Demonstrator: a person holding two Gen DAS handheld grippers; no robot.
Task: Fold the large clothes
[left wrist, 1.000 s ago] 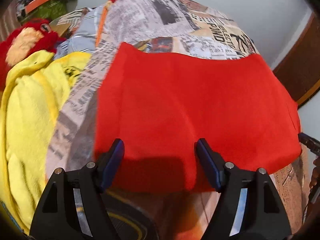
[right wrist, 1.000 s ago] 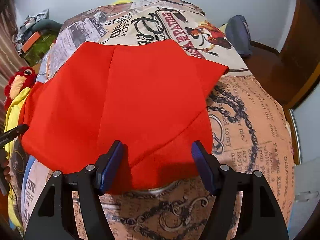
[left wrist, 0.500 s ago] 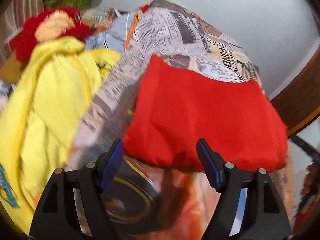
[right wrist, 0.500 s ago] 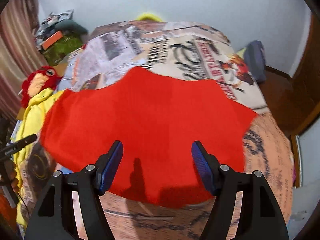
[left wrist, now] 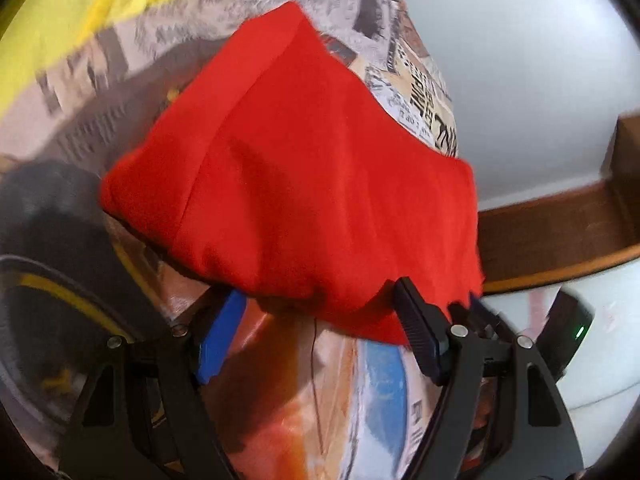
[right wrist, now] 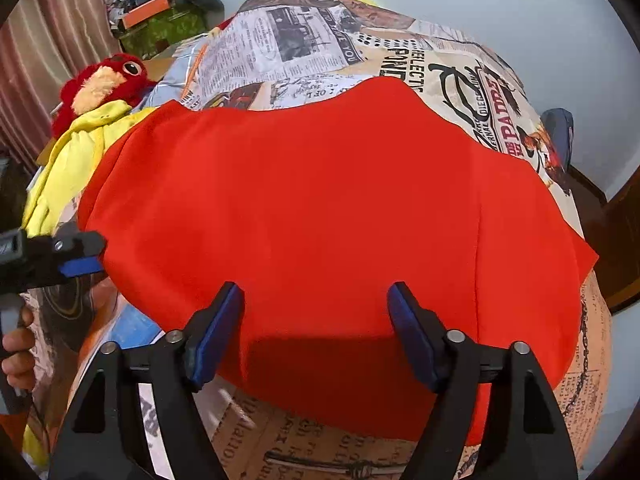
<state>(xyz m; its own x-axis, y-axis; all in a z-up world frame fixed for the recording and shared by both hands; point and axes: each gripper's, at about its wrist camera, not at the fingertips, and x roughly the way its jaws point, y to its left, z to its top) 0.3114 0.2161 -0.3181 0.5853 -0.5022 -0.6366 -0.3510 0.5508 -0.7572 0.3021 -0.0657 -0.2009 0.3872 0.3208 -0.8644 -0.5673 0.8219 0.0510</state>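
The bed, spread with a newspaper-print cover, takes up nearly the whole room from where I stand, and the red garment lies flat across its middle and near edge, already doubled over by the look of the straight seams and thick left border, which is probably why it sits so squarely: it looks ready for another fold. A yellow garment is heaped along the bed's left edge, seemingly waiting its turn, with a red plush toy behind it towards the far left corner. The right gripper hovers over the red garment's near hem, its jaws opening with only the flat cloth lying below them, nothing pinched. The left gripper sits at the garment's left near corner, jaws spread wide; the hem drapes just over the tip of one blue pad, but I can't say it is gripped. The left wrist view is tilted and smeared, so the cover's print and the yellow heap are hard to read there, and the person's hand shows only as fingertips at the frame's edge.
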